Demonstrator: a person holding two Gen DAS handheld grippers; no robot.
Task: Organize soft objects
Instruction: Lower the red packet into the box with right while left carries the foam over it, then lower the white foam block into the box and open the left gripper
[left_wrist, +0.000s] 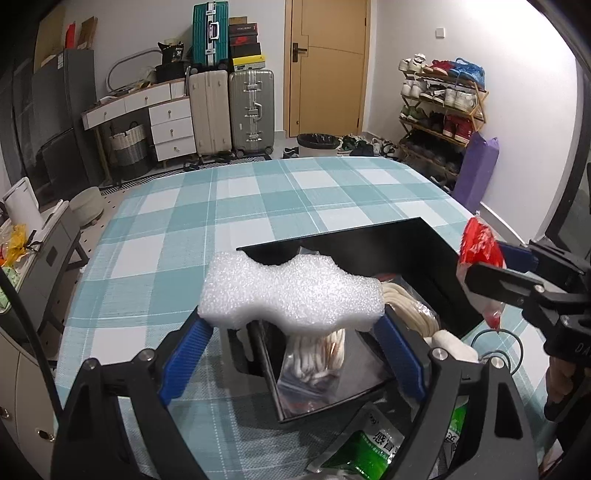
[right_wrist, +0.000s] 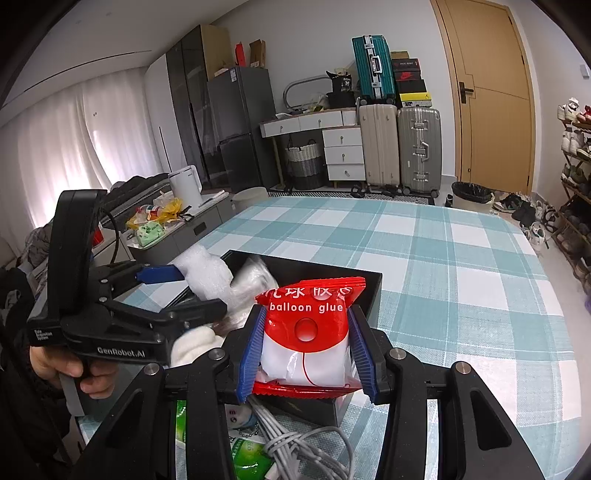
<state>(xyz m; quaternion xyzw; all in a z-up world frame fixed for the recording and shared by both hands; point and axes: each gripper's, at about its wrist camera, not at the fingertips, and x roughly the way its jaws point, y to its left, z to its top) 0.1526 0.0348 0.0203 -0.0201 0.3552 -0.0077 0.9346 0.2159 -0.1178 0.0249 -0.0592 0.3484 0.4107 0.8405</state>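
My left gripper (left_wrist: 291, 321) is shut on a white foam block (left_wrist: 288, 291) and holds it over the near left part of a black box (left_wrist: 424, 251). My right gripper (right_wrist: 306, 354) is shut on a red and white balloon glue packet (right_wrist: 306, 332), held above the box's near edge (right_wrist: 369, 295). The packet also shows at the right of the left wrist view (left_wrist: 480, 251). In the box lie a bag of white cords (left_wrist: 317, 358) and coiled white rope (left_wrist: 410, 310). The foam also shows in the right wrist view (right_wrist: 207, 273), held by the left gripper (right_wrist: 192, 288).
The box stands on a teal checked tablecloth (left_wrist: 258, 199). Green packets (left_wrist: 369, 450) and a grey cable bundle (right_wrist: 295, 439) lie on the table near me. A white fluffy item (right_wrist: 195, 343) sits by the box. Suitcases, drawers and a shoe rack stand behind the table.
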